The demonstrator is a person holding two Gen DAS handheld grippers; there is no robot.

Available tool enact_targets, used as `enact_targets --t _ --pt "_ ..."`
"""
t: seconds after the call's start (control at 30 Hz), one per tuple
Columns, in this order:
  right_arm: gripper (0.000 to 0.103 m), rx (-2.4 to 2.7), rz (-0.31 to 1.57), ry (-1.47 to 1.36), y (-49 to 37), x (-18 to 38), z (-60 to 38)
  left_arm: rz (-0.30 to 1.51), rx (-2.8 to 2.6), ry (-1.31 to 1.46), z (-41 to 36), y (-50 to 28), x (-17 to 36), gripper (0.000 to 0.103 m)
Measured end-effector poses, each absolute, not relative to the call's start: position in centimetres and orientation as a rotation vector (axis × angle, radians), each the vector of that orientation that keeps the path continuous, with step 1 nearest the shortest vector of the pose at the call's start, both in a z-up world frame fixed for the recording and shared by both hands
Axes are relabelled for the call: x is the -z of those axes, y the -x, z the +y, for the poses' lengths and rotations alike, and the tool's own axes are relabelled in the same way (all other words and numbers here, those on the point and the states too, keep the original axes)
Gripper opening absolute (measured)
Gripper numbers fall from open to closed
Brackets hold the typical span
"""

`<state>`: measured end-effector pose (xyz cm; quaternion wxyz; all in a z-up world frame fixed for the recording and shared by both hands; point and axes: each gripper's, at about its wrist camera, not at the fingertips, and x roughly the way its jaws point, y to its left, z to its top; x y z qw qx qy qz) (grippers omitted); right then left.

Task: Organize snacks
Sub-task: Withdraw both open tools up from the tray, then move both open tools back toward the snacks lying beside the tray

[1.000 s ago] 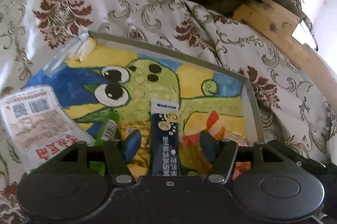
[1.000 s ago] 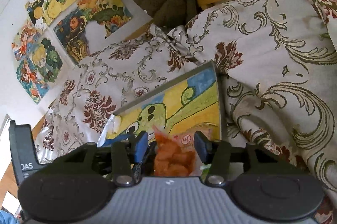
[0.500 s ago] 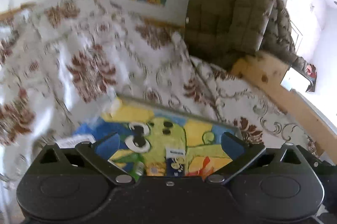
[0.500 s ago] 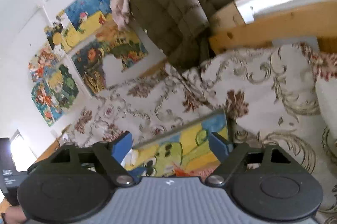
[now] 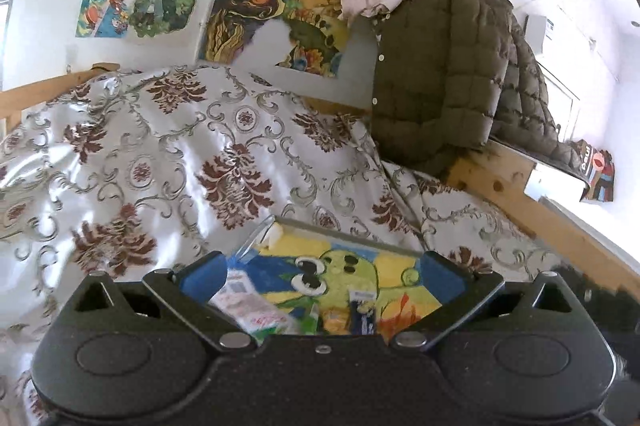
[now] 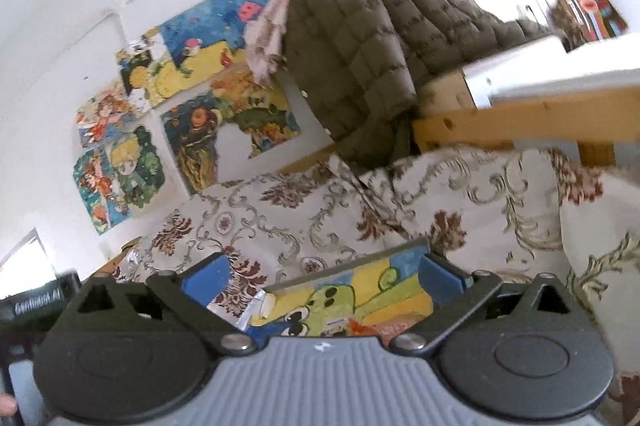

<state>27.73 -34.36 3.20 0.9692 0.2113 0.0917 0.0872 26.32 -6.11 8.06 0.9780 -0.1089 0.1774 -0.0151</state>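
A painted board [image 5: 352, 258] with a green cartoon creature lies on the patterned bedspread and also shows in the right wrist view [image 6: 384, 290]. On it lie a white snack packet [image 5: 252, 310], a dark blue stick packet [image 5: 363, 314], a green packet [image 5: 310, 322] and an orange snack bag [image 5: 396, 318], the orange bag also in the right wrist view [image 6: 360, 328]. My left gripper [image 5: 320, 278] is open and empty, raised above the snacks. My right gripper [image 6: 322, 276] is open and empty, also above the board.
The floral bedspread [image 5: 180, 153] covers the bed. An olive puffer jacket [image 5: 452, 73] hangs over the wooden bed frame [image 5: 520, 185] on the right. Colourful drawings [image 5: 248, 21] hang on the white wall behind.
Both grippers have opened wide, let go of the blue stick packet and the orange bag, and lifted and tilted up away from the board.
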Motion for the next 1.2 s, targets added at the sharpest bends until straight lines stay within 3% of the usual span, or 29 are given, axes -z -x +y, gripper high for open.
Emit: enact_targets --t 0.2,0.7,1.2 --pt "0.103 -0.195 0.149 -0.353 -23.7 -3.6 -32.6 0.331 0.028 0.206 -5.1 -22.5 -7.8 0.102" --pt "0.103 -0.248 0.269 -0.219 -16.0 -1.9 -27.7 0.363 -0.064 0.061 -2.4 -14.7 -4.3 0.102" --pt "0.103 -0.244 0.394 -0.205 -14.0 0.1 -26.2 0.438 -0.096 -0.007 -0.2 -11.8 -1.3 0.102"
